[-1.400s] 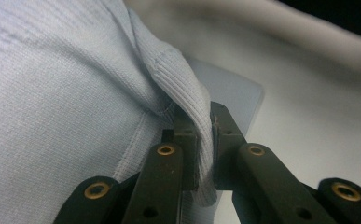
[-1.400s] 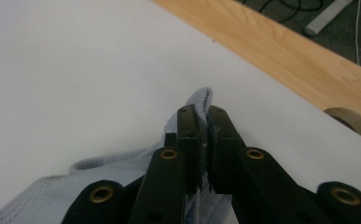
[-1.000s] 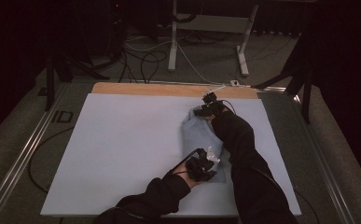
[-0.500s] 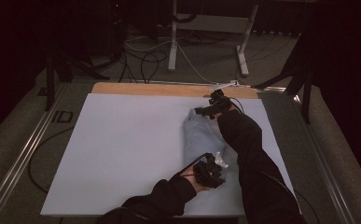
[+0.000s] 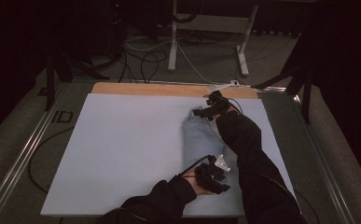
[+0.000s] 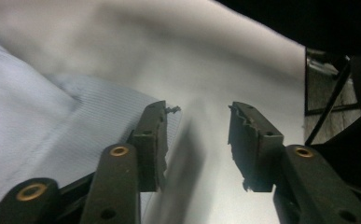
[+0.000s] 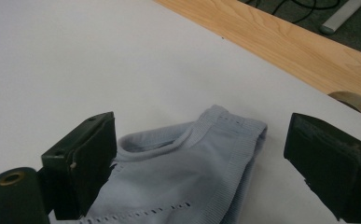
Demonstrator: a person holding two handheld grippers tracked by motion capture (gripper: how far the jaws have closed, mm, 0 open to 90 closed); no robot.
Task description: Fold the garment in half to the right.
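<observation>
A pale blue knitted garment [image 5: 199,137] lies folded in a long strip on the white sheet [image 5: 122,149], right of centre. My right gripper [image 5: 205,109] hovers over its far end; its jaws have just been opening and stand wide apart above the ribbed hem [image 7: 187,177], touching nothing. My left gripper [image 5: 218,170] is at the near end. Its jaws have just been opening too, and in the left gripper view the gripper [image 6: 199,109] has only bare sheet in its gap, with the fabric [image 6: 38,130] lying beside and under one jaw.
A strip of wooden board [image 5: 145,88] shows past the sheet's far edge, with a tan round object [image 7: 355,100] near it. Beyond the table stand a white frame [image 5: 173,42] and loose cables on the floor. A metal rail [image 5: 24,154] runs along the left.
The right gripper has lifted a little off the garment's far end and spread its jaws wide. The left gripper's jaws have parted at the near end, and the cloth lies free.
</observation>
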